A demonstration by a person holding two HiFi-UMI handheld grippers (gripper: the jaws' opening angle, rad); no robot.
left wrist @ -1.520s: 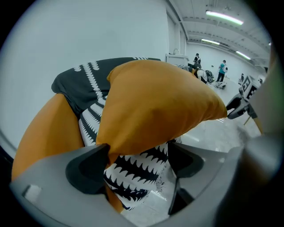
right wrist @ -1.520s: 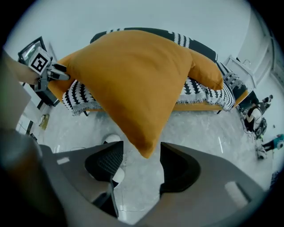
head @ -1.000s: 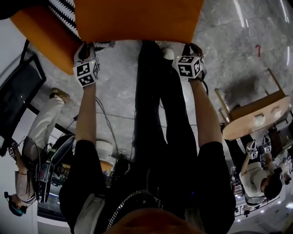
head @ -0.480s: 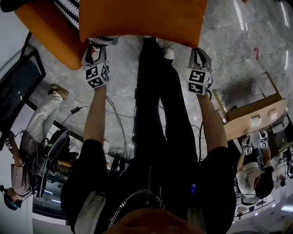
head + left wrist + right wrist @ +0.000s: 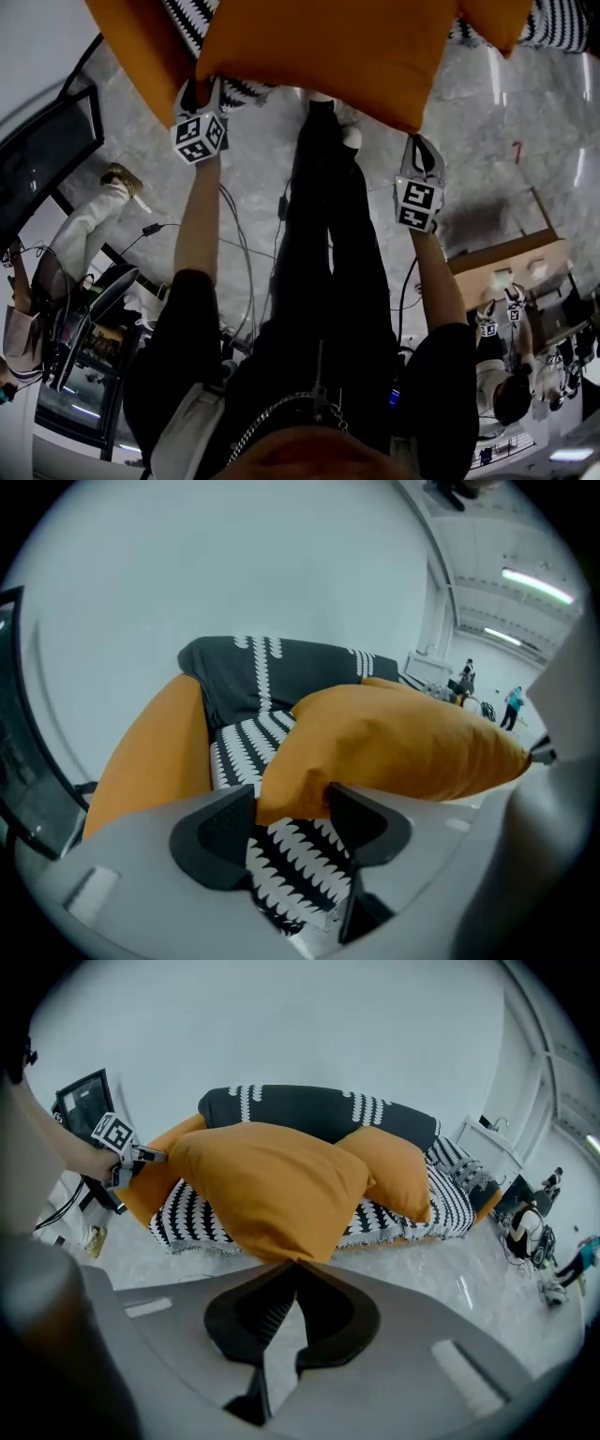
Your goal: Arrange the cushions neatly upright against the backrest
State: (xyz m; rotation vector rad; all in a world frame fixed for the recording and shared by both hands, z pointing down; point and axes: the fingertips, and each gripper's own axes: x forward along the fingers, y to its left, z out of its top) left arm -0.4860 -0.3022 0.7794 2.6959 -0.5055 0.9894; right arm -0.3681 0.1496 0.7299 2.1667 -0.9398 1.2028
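I hold a large orange cushion (image 5: 319, 47) in the air in front of a sofa with a black-and-white cover (image 5: 319, 1110). My right gripper (image 5: 422, 142) is shut on the cushion's lower corner (image 5: 281, 1252), and its jaws have just tightened a little. My left gripper (image 5: 201, 94) is at the cushion's left corner (image 5: 300, 780). Its jaws have just been opening and now stand wide, with that corner loose between them. A second orange cushion (image 5: 394, 1171) leans against the backrest on the right. An orange cushion or armrest (image 5: 155, 752) sits at the sofa's left end.
A person in white trousers (image 5: 94, 244) stands at the left beside a dark screen (image 5: 42, 159). Cables (image 5: 239, 244) cross the grey stone floor. A wooden table (image 5: 511, 258) stands at the right, with people (image 5: 502, 375) beyond it. My own black-clad legs (image 5: 328, 234) are below the cushion.
The cushion has risen and tilted, its right side now lower in the picture. More of the sofa and a second cushion have come into view. The right gripper sits lower and further right.
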